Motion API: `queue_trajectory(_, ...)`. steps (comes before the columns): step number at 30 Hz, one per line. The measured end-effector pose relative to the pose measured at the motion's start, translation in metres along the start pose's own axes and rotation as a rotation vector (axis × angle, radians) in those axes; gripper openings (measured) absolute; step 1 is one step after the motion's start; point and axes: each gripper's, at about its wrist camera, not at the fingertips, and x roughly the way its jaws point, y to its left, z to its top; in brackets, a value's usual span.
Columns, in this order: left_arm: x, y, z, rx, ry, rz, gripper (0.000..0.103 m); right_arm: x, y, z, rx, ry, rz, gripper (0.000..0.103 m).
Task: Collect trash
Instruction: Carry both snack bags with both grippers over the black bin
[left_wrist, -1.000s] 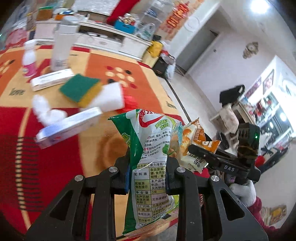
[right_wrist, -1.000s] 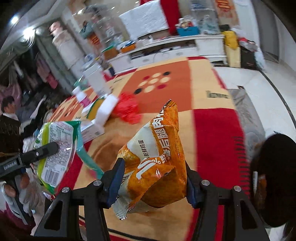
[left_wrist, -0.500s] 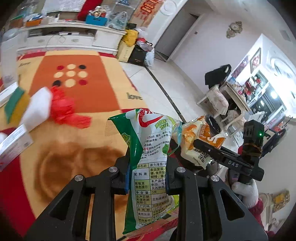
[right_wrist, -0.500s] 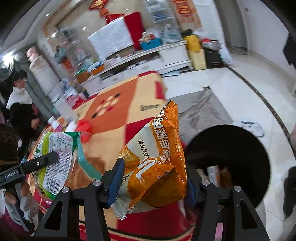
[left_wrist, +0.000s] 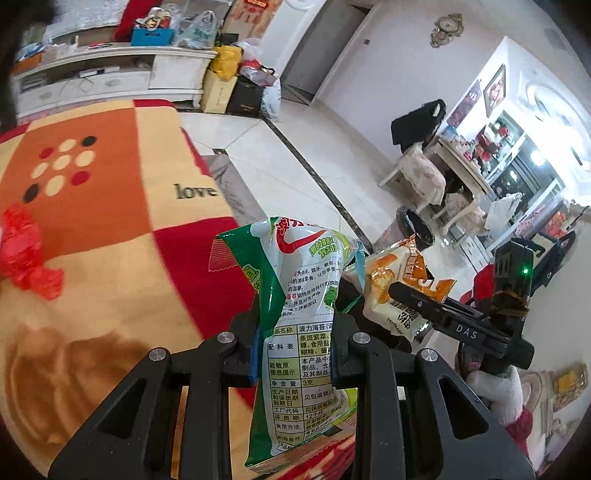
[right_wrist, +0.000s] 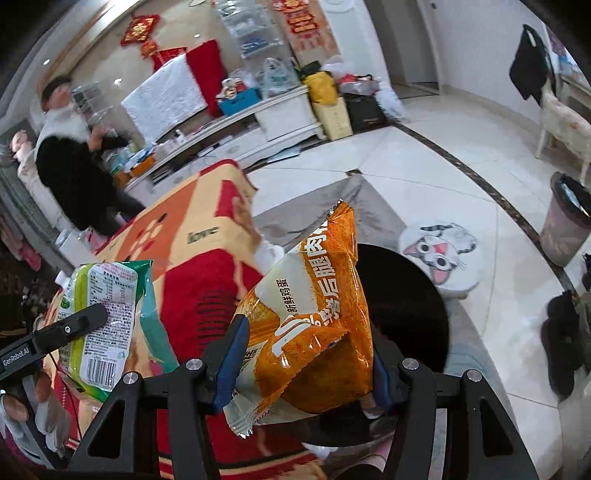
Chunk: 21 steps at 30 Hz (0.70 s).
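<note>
My left gripper is shut on a green and white snack wrapper, which stands upright between its pads. That wrapper and a left finger also show at the left of the right wrist view. My right gripper is shut on an orange snack bag; the same bag appears at the right of the left wrist view. A round black bin opens just beyond and below the orange bag, beside the table's edge.
The table carries an orange, red and yellow cloth with a crumpled red plastic scrap on it. A cat-face stool and a second bin stand on the white tiled floor. A person stands behind the table.
Both grippers swung right with their wrappers, off the middle of the table toward its edge. The boxes, sponge and bottles left the view; the black bin and open floor came in.
</note>
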Motion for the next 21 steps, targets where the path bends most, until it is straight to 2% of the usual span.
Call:
queue_trajectory(8, 0.046, -0.021, 0.014, 0.000, 0.041, -0.035, 0.024, 0.012, -0.032, -0.001, 0.048, 0.009, -0.085, 0.057)
queue_trajectory(13, 0.075, -0.035, 0.019, 0.011, 0.064, -0.044, 0.025, 0.016, -0.053, -0.002, 0.118, 0.018, -0.085, 0.061)
queue_trajectory(14, 0.079, -0.036, 0.019, 0.007, 0.064, -0.043, 0.031, 0.016, -0.055, -0.003, 0.122, 0.022, -0.086, 0.070)
queue_trajectory(15, 0.085, -0.037, 0.018, 0.002, 0.071, -0.046, 0.042, 0.015, -0.057, -0.004, 0.126, 0.021, -0.090, 0.081)
queue_trajectory(18, 0.091, -0.035, 0.016, -0.021, 0.090, -0.063, 0.059, 0.007, -0.061, -0.007, 0.142, -0.001, -0.087, 0.083)
queue_trajectory(21, 0.090, -0.034, 0.014, -0.020, 0.096, -0.058, 0.063, 0.001, -0.059, -0.010, 0.147, -0.008, -0.082, 0.083)
